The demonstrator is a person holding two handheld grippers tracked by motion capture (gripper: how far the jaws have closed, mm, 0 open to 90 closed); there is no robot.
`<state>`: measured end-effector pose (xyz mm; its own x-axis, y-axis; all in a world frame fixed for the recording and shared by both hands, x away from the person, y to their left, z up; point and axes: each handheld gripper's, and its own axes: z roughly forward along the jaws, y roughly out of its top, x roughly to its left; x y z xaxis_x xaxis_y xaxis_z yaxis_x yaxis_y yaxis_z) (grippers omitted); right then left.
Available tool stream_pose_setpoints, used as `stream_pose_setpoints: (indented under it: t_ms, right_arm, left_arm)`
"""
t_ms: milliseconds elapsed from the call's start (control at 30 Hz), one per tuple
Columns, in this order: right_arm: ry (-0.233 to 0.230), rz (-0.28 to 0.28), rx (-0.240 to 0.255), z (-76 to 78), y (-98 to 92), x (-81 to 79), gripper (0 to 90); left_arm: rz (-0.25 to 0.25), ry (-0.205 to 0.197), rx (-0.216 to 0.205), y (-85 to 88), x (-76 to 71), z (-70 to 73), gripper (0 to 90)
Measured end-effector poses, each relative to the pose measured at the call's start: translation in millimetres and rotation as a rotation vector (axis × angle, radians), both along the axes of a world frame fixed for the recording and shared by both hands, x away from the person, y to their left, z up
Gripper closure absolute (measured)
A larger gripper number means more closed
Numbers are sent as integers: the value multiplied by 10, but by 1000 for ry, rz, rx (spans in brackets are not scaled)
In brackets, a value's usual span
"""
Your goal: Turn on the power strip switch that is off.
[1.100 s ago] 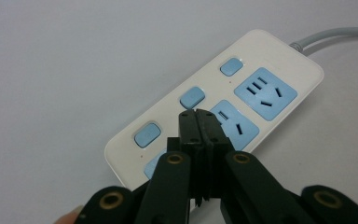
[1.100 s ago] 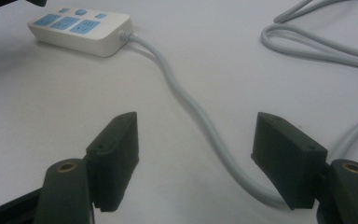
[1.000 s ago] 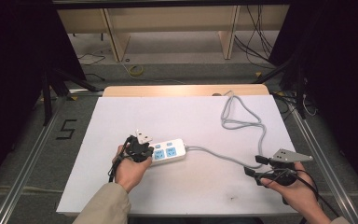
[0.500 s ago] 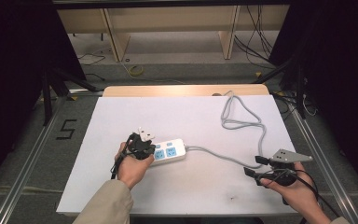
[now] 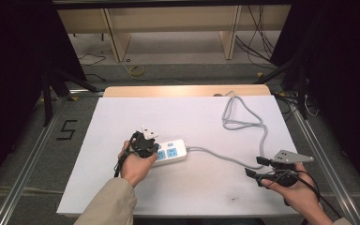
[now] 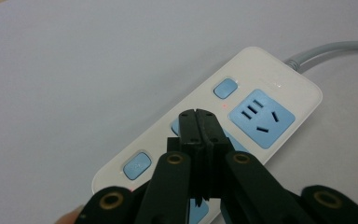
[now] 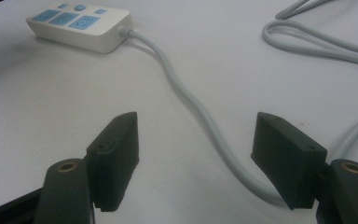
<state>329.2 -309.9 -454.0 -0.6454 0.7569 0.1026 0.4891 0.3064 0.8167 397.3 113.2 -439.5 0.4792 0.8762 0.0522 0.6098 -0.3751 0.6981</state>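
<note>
A white power strip point(image 5: 173, 151) with blue sockets and switches lies near the middle of the white table point(image 5: 192, 117). My left gripper point(image 5: 153, 150) is shut with nothing between its jaws. Its joined tips point(image 6: 198, 116) point down at the middle of the strip point(image 6: 270, 88), beside a blue socket point(image 6: 261, 117) and below a blue switch point(image 6: 226, 87). Whether the tips touch it I cannot tell. My right gripper point(image 5: 258, 167) stands open at the front right. The strip's grey cable point(image 7: 200, 112) runs on the table between its wide jaws point(image 7: 198, 140), and the pads do not touch it.
The cable point(image 5: 243, 117) loops at the back right of the table, toward the wooden edge point(image 5: 183, 90). In the right gripper view the strip point(image 7: 81, 28) lies far off at the upper left. Metal frame rails point(image 5: 33, 164) flank the table; shelves and loose wires lie behind.
The left hand has edged slightly forward, bringing its shut gripper over the strip. The right hand and the cable have stayed put.
</note>
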Motion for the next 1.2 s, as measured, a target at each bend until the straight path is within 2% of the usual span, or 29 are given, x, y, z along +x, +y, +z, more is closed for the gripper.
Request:
stream_pose_setpoints:
  t_ms: [1200]
  right_arm:
    - [-3, 1, -4, 2, -2, -7, 320]
  left_arm:
    - [14, 30, -10, -76, 176, -52, 898]
